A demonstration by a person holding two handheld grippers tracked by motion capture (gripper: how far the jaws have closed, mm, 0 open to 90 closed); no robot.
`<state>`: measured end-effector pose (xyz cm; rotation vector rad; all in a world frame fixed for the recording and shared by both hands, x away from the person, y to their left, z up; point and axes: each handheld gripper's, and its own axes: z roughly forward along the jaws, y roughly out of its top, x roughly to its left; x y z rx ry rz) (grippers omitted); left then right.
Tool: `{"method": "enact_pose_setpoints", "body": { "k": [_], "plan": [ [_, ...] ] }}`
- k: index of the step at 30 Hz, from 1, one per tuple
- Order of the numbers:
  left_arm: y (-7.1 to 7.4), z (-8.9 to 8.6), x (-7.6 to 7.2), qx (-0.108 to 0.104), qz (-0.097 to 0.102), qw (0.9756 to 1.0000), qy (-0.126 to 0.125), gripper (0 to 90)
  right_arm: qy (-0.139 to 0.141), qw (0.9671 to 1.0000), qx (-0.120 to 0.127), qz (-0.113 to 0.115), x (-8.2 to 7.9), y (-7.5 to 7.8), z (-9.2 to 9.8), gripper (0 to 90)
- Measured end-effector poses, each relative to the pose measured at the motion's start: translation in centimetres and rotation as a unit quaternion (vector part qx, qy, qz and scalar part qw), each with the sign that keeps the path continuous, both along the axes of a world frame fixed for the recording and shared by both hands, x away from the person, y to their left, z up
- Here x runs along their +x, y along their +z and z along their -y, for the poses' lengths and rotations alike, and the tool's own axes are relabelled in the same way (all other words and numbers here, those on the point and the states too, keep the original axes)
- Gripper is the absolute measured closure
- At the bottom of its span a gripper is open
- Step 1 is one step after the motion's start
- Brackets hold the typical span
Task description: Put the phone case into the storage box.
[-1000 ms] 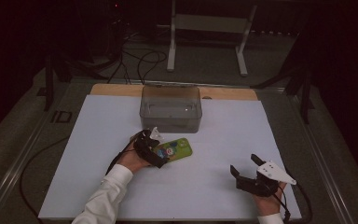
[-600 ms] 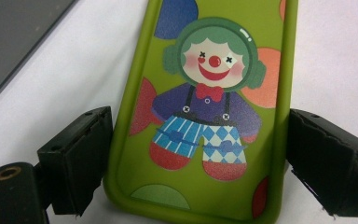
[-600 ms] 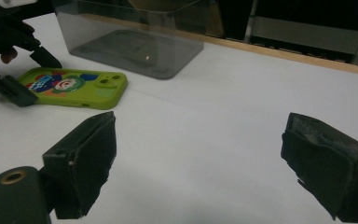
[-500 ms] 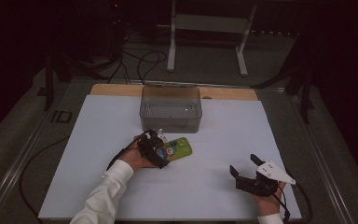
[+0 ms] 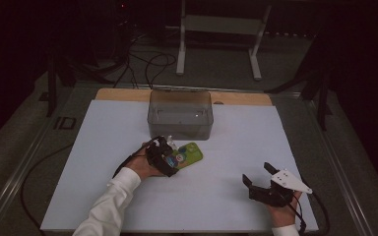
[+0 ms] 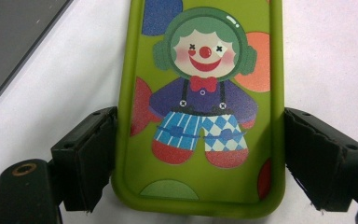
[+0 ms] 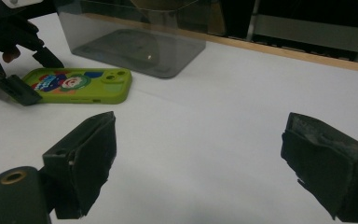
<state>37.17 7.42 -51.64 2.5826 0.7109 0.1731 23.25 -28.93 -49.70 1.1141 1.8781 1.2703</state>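
Observation:
A green phone (image 5: 191, 153) in a clown-print case (image 6: 200, 107) lies flat on the white board, just in front of a clear grey box (image 5: 179, 115). My left gripper (image 5: 173, 157) reaches it from the left. Its jaws have just been closing with the phone between them, and both pads (image 6: 98, 154) now press on the phone's long sides near its bottom end. My right gripper (image 5: 257, 174) rests open at the board's front right with nothing between its fingers (image 7: 198, 154). From there I see the phone (image 7: 81, 84) and the left gripper (image 7: 39, 79) at far left.
The white board (image 5: 236, 142) has a wooden strip along its back edge. The clear grey box (image 7: 135, 42) looks empty. A metal stand (image 5: 216, 29) and cables lie on the dark floor beyond. Each gripper trails a cable off the board.
The left gripper's jaws have narrowed onto the phone's sides, and the phone has turned slightly. The right hand has stayed where it was.

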Motion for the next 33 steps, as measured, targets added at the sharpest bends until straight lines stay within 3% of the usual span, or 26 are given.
{"method": "enact_pose_setpoints", "body": {
  "k": [7, 23, 33],
  "plan": [
    [0.4, 0.0, -0.4, -0.004, 0.012, 0.9999, 0.002, 15.7, 0.002, 1.0000, 0.002, -0.003, 0.0, 0.0, 0.0, 10.2],
    [2.3, -0.3, -1.5, -0.041, 0.049, 0.9979, 0.015, 15.9, 0.006, 0.9998, 0.014, -0.014, 0.2, 0.0, 0.0, 10.1],
    [3.3, -0.5, -2.1, -0.063, 0.078, 0.9943, 0.038, 15.9, 0.011, 0.9993, 0.025, -0.024, 0.4, 0.2, -0.2, 10.1]
  ]
}}
